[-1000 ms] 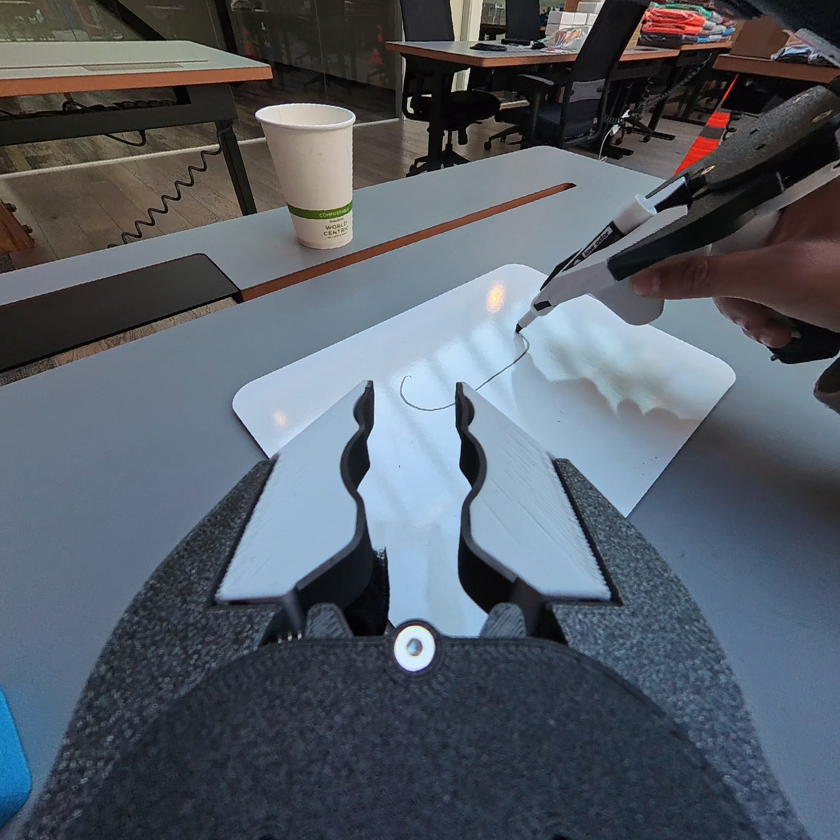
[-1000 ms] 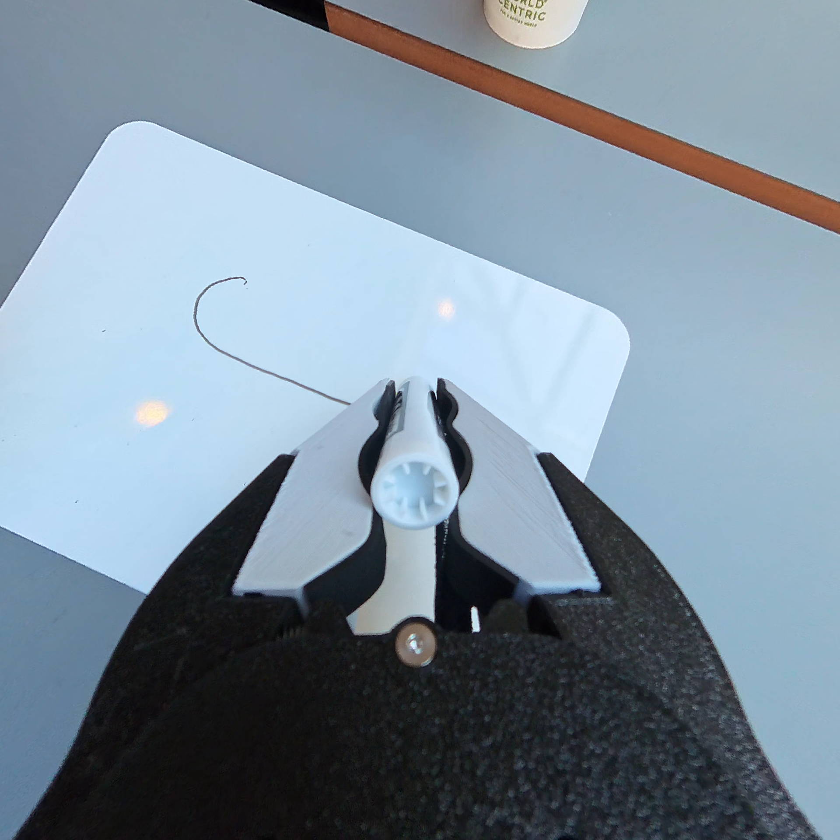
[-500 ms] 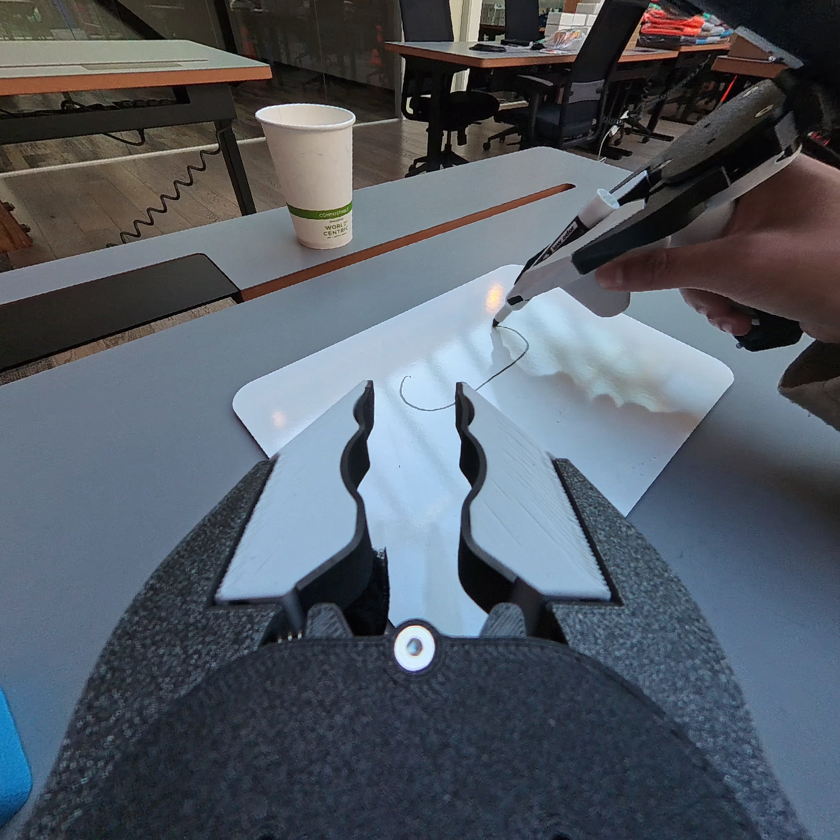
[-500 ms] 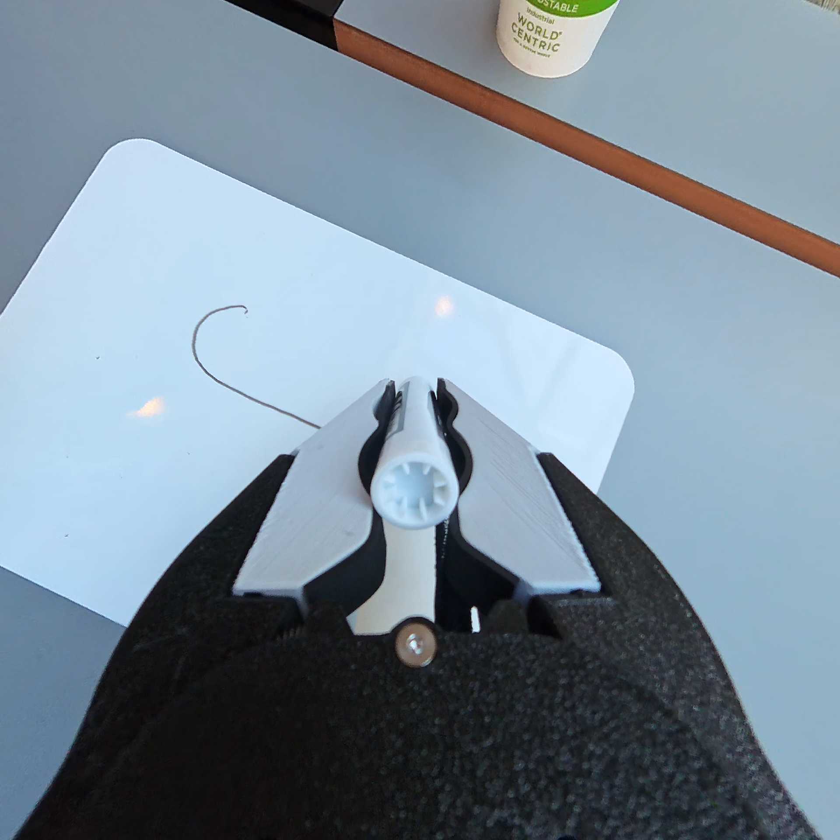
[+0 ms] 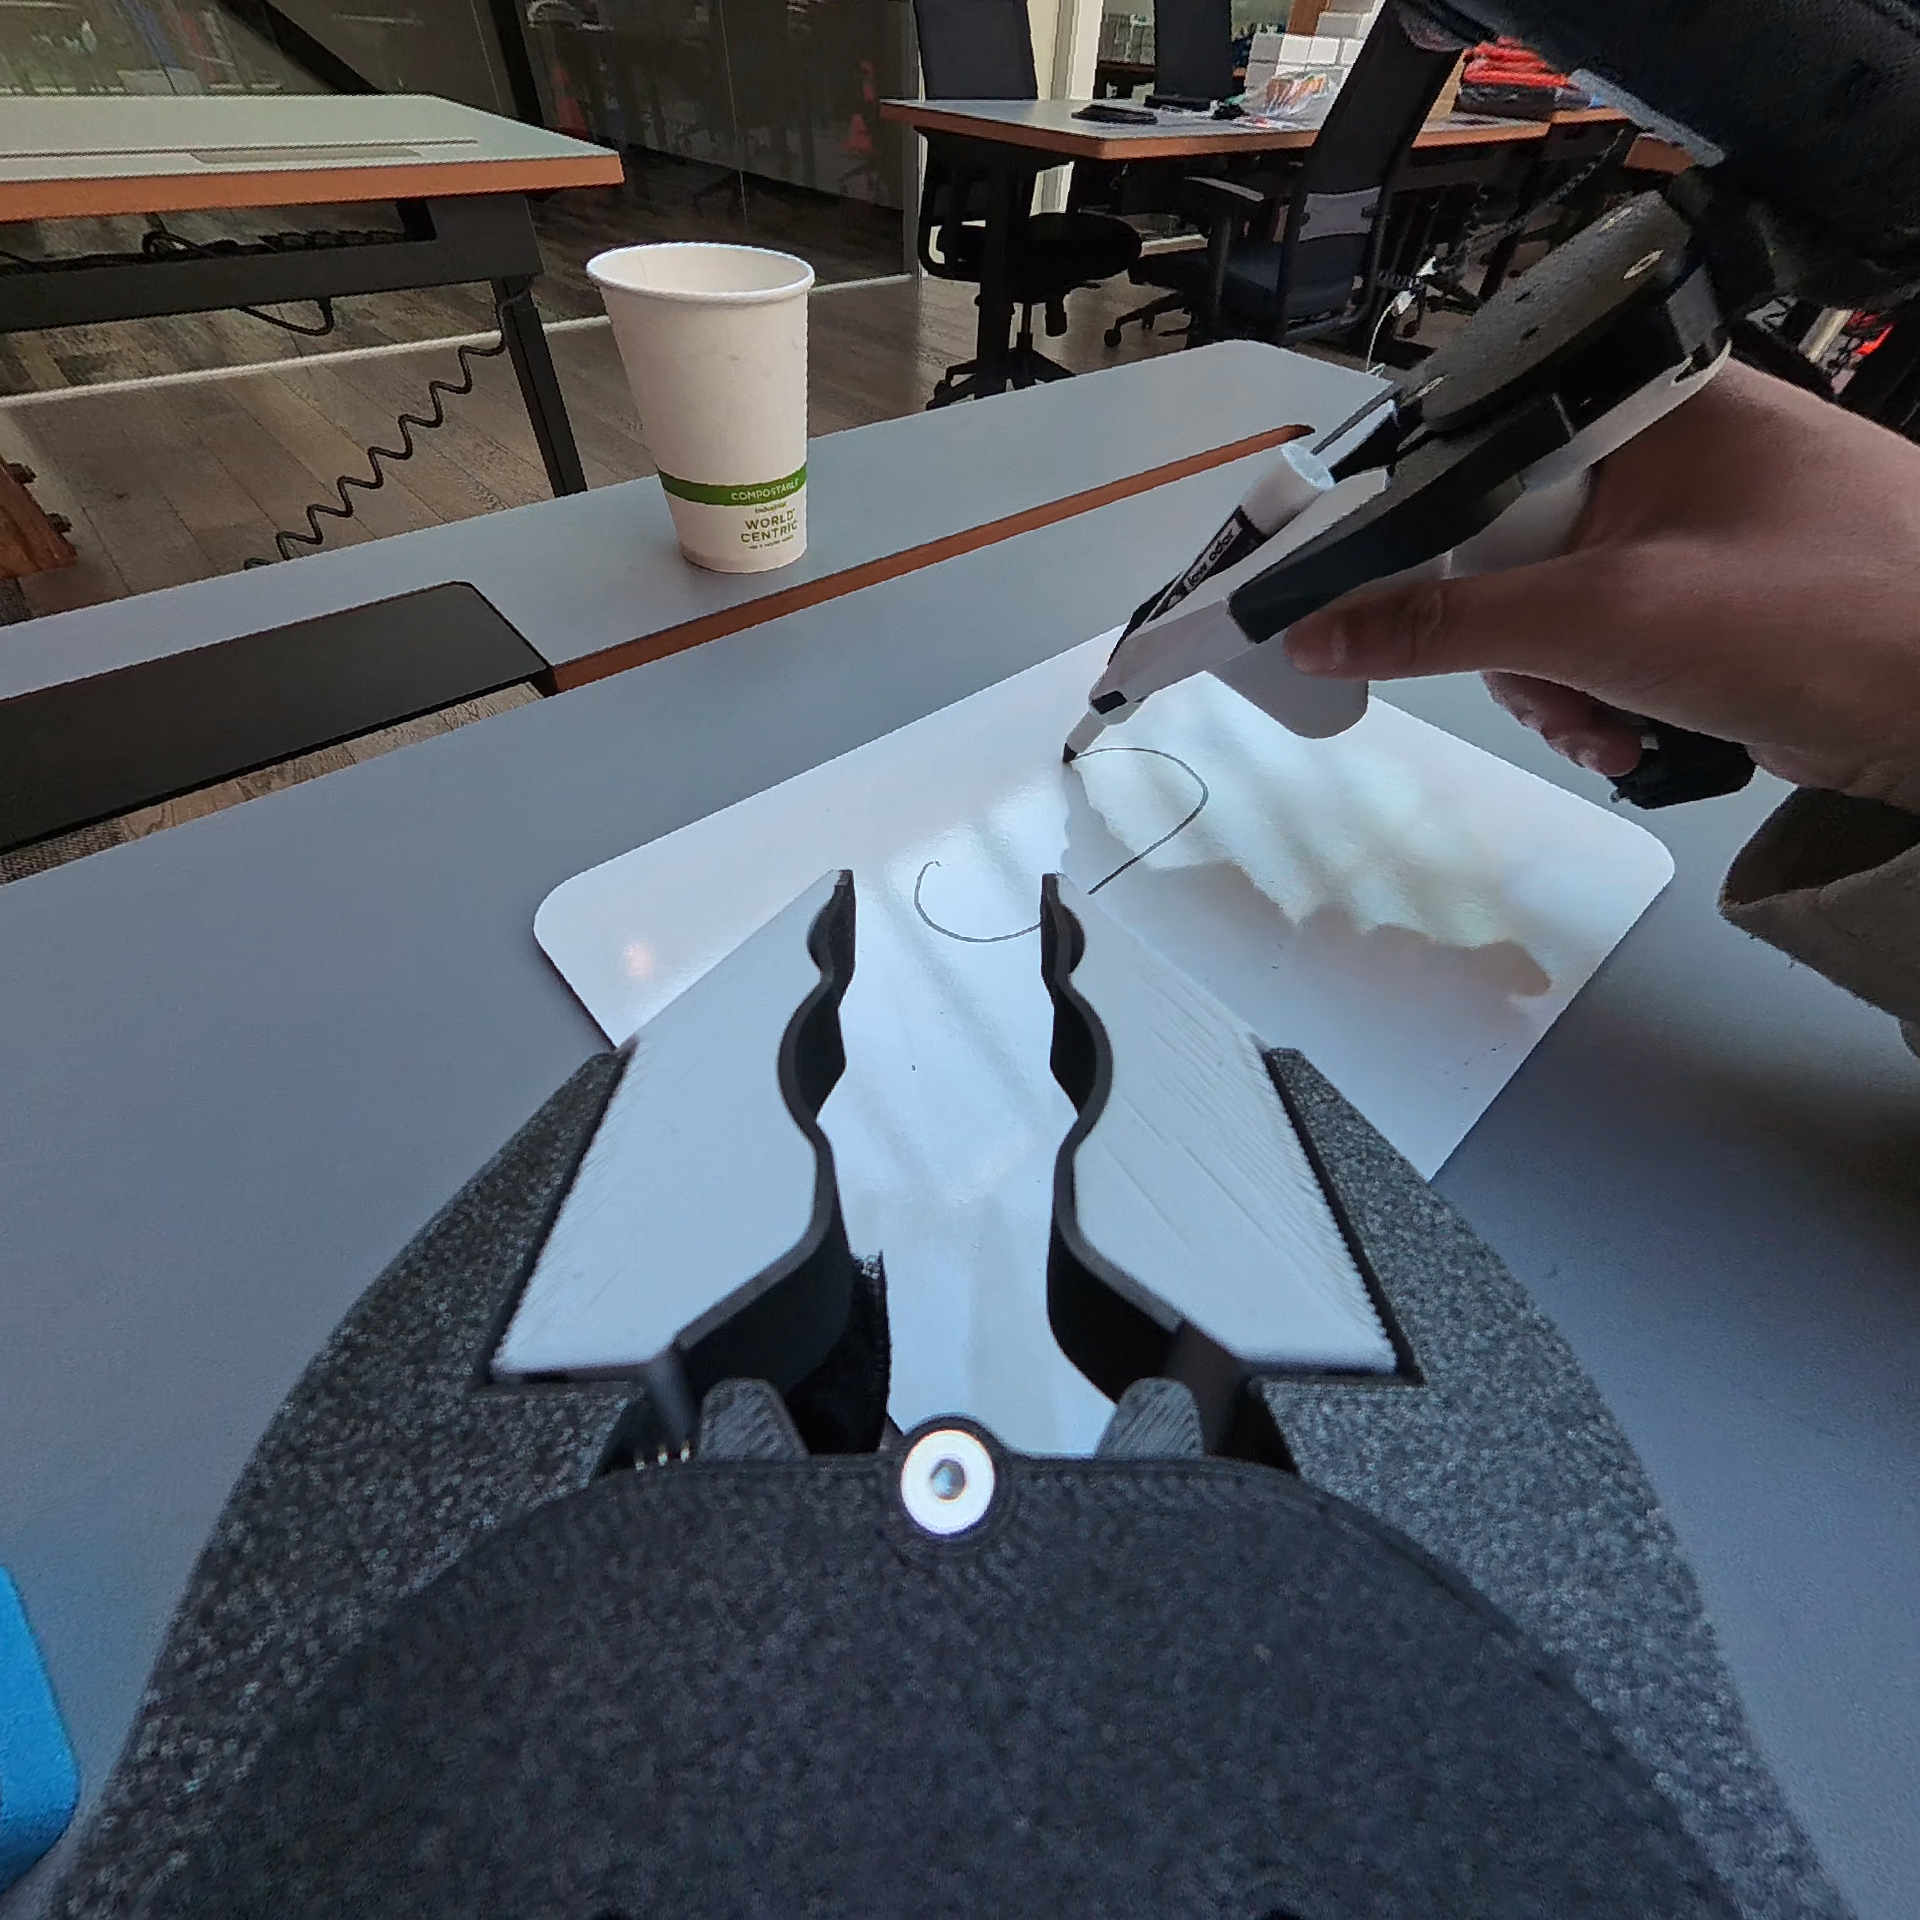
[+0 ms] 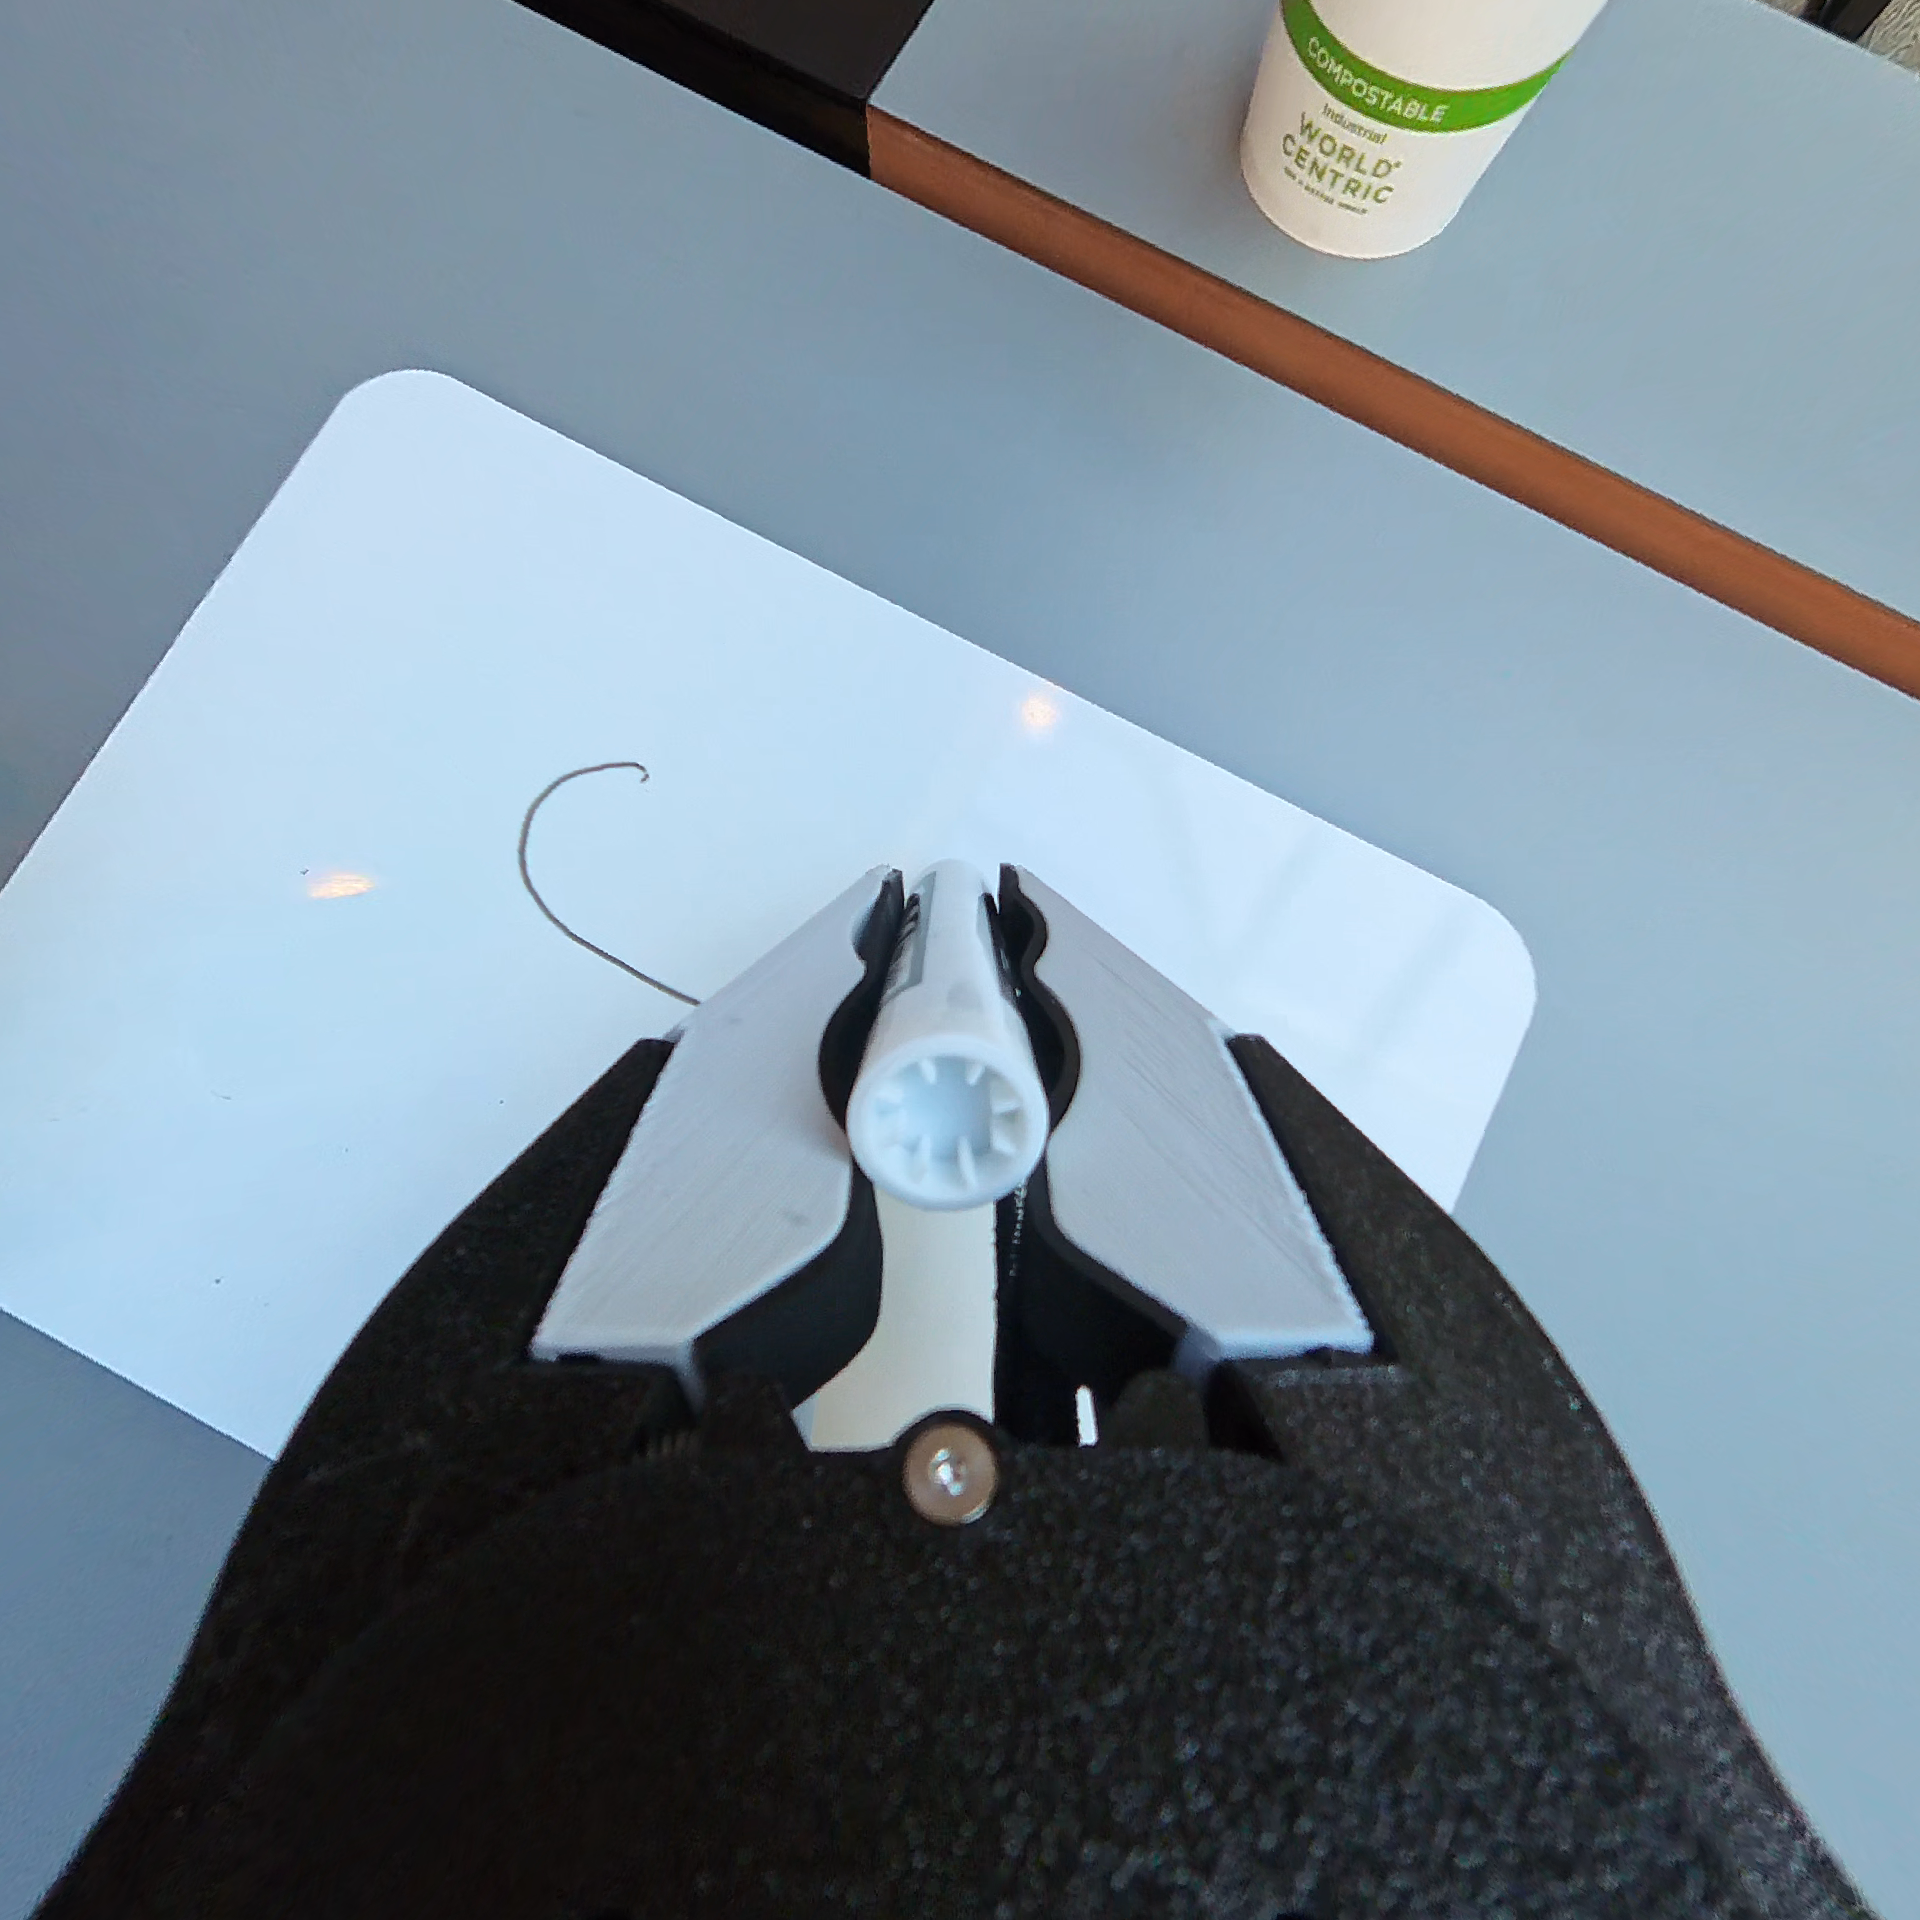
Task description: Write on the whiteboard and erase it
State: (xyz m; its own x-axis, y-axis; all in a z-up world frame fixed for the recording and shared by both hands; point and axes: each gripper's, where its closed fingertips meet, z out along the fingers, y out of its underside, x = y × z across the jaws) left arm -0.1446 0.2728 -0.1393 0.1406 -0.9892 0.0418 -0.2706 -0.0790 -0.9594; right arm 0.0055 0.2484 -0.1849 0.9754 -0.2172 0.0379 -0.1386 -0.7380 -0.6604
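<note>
A white board (image 5: 1351,935) lies flat on the grey table (image 5: 260,1039); it also shows in the right wrist view (image 6: 416,675). My right gripper (image 6: 945,883) is shut on a white marker (image 6: 940,1091). In the left wrist view the marker (image 5: 1174,634) tilts down and its black tip touches the board at the end of a thin curved black line (image 5: 1174,821). The line's start (image 6: 540,862) shows in the right wrist view. My left gripper (image 5: 948,894) is open and empty, low over the board's near part.
A white paper cup with a green band (image 5: 722,405) stands behind a brown strip (image 5: 935,561) in the table; it also shows in the right wrist view (image 6: 1382,125). A black panel (image 5: 239,686) lies at the left. A blue thing (image 5: 26,1714) is at the bottom left. A hand (image 5: 1662,603) holds the right gripper.
My right gripper has carried the marker tip up and back leftward over the board, and the line has grown into a loop. The left gripper has not moved.
</note>
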